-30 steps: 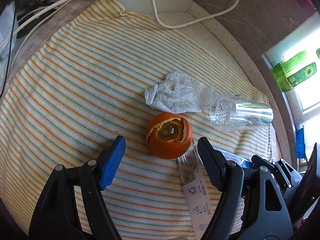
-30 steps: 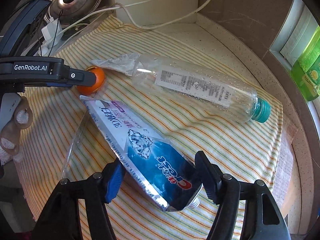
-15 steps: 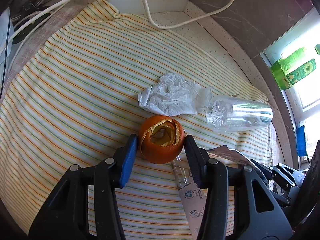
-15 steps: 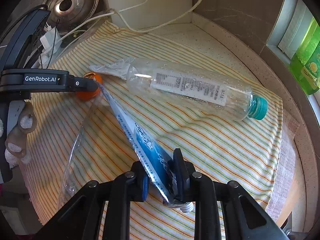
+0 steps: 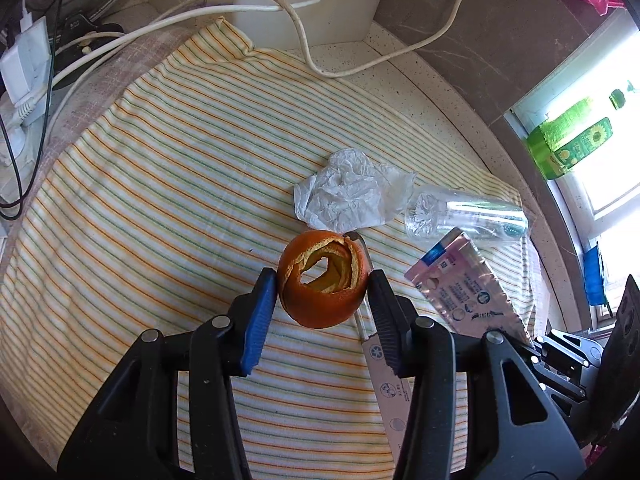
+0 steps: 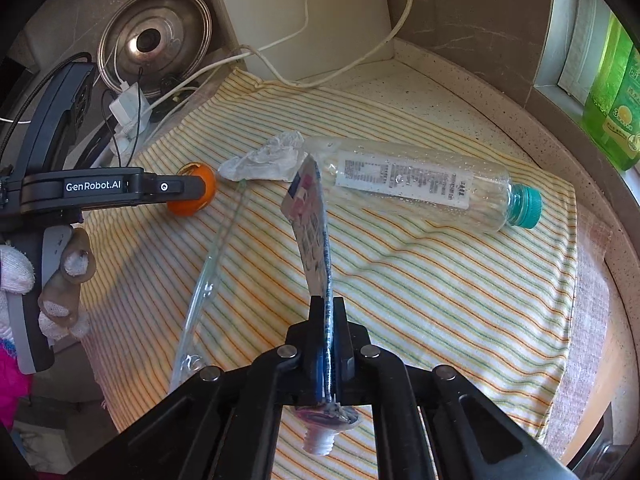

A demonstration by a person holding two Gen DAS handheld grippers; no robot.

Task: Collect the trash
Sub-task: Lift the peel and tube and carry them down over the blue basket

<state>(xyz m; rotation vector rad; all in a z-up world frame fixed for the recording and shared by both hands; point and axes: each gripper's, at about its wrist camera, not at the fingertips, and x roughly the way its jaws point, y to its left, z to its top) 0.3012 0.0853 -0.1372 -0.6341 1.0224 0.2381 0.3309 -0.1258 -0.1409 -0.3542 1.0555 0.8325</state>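
The orange peel (image 5: 323, 280), a hollow curled shell with its opening facing up, is pinched at 9 and 3 o'clock. At its 1 o'clock lies a crumpled white plastic wrapper (image 5: 349, 196) on the striped cloth. A clear plastic bottle (image 6: 424, 186) with a white label and teal cap lies on its side at the wrapper's 3 o'clock, touching it. A flattened toothpaste tube (image 6: 314, 236), white nozzle down, stands on edge, clamped near the nozzle. A clear plastic strip (image 6: 208, 276) lies flat at the tube's 9 o'clock.
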